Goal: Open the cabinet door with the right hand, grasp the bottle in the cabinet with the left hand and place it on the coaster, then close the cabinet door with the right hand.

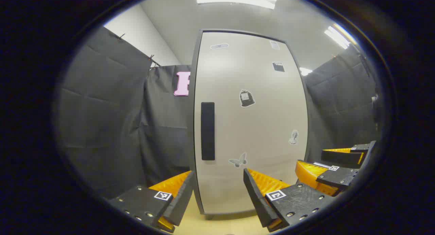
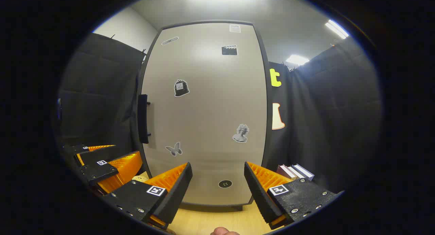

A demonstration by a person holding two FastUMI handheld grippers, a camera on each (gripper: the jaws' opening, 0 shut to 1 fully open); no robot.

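The cabinet door (image 1: 251,126) is closed, stickers dotted over it (butterfly, bust, clapperboard; no writing legible), dark handle (image 1: 207,131) on its left edge. The left tool (image 1: 217,197) and right tool (image 2: 217,190) hang in front of it above the desk (image 2: 210,221), fingers spread apart, gripping nothing. Books (image 2: 295,171) stand at the right.

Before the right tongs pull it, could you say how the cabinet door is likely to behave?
The cabinet door looks like a rigid flat panel, so it should swing, not flex. Its handle stands proud at one edge, so it probably hinges opposite. Its smooth face may be slippery.
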